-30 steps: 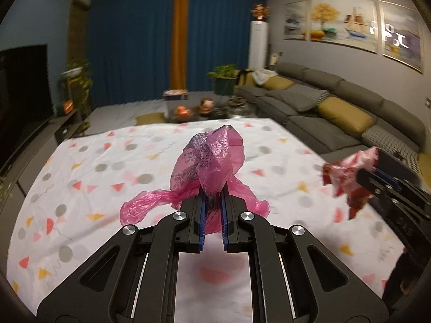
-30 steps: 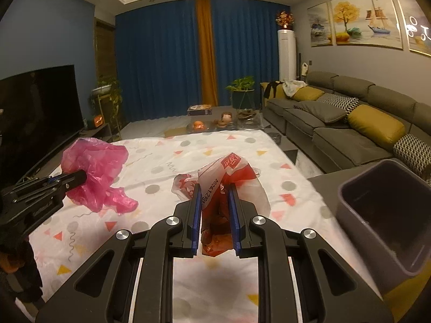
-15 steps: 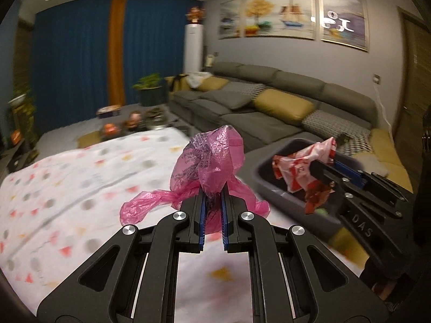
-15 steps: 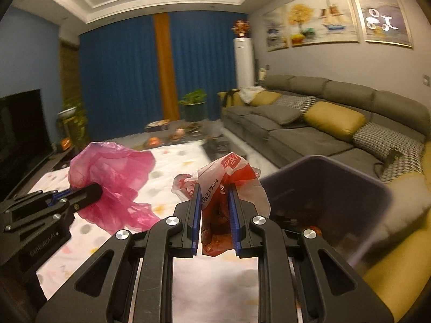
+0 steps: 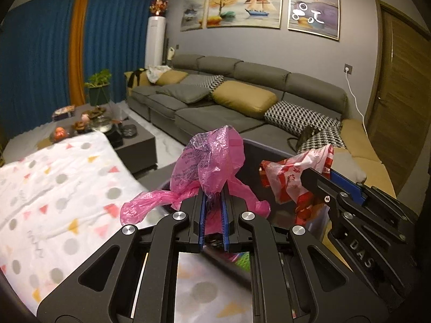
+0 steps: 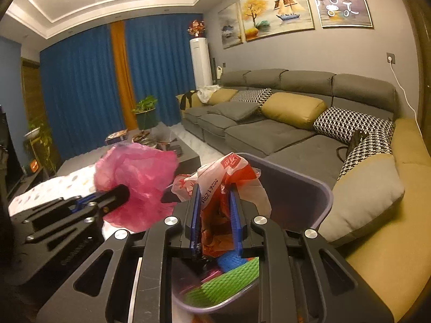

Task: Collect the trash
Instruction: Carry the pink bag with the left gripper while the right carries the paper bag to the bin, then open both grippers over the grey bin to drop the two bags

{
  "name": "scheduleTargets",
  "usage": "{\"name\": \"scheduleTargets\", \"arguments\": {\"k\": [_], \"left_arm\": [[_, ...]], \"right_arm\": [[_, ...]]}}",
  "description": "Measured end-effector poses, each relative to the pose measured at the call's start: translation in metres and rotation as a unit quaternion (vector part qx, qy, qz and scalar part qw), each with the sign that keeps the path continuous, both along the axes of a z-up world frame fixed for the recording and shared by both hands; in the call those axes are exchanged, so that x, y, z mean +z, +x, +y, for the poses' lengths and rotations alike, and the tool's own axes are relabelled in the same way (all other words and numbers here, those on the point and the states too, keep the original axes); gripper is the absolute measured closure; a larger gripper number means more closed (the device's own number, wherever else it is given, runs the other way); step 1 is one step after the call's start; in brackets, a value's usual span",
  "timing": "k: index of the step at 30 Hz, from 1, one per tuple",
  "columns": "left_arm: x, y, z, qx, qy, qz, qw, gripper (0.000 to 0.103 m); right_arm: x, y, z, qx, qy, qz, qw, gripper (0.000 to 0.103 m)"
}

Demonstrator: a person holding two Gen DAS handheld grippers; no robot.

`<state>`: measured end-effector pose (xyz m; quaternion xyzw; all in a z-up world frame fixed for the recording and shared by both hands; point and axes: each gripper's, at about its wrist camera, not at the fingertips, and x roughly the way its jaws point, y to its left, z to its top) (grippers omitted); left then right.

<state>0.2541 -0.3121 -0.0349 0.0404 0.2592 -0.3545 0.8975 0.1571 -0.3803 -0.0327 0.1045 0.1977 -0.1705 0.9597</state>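
Now both grippers are loaded and held over the bin [image 6: 304, 188], a grey-purple tub beside the sofa [image 6: 269, 132]. In the left wrist view, the left gripper [image 5: 214, 202] is clamped on a pink bag [image 5: 212, 161]: the crumpled plastic is pinched between the blue pads, its bulk puffing up above the fingertips and two loose tails drooping to either side. Behind and below the pink bag the dark inner wall of the bin [image 5: 250, 153] shows, so the bag hangs above the bin's near edge, with the dotted cloth [image 5: 59, 188] of the table off to the left. To the right in that view, the right gripper [image 5: 320, 177] reaches in from the lower right, gripping a red bag [image 5: 291, 180] of red-and-white plastic that hangs over the bin. From the right wrist view, the right gripper [image 6: 214, 196] is closed on the red bag [image 6: 223, 185], which bulges up between the blue pads with printed digits on its white panel; it sits directly above the bin's open mouth, well clear of the contents. Down inside the bin lie a green mesh piece [image 6: 226, 282] and a blue item [image 6: 229, 261], along with something pink that is mostly hidden. On the left of that view the left gripper [image 6: 145, 192] holds the pink bag [image 6: 137, 177] at about the same height, just beside the red bag, at the bin's left rim.
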Motion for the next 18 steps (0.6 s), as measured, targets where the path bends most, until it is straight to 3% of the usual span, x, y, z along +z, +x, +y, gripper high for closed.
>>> {"name": "scheduleTargets", "arguments": {"k": [4,8,11,16,18], "left_arm": [[-0.015,0.009,-0.007,-0.013,0.007,0.025,0.9996,0.086],[-0.023,0.015,0.0,-0.003,0.001,0.037,0.9993,0.059],[-0.023,0.017,0.01,0.011,-0.005,0.041,0.9991,0.047],[-0.013,0.014,0.027,0.034,-0.023,0.036,0.9985,0.026],[-0.007,0.009,0.039,0.053,-0.021,0.022,0.9981,0.019]], "right_arm": [[-0.004,0.006,-0.003,0.002,-0.008,0.0,1.0,0.075],[-0.009,0.005,-0.012,0.001,0.002,0.002,1.0,0.064],[-0.012,0.003,-0.016,-0.002,0.007,0.005,1.0,0.061],[-0.008,-0.004,-0.01,-0.008,0.004,0.002,1.0,0.044],[-0.006,-0.01,-0.003,-0.015,-0.006,0.004,1.0,0.032]]}}
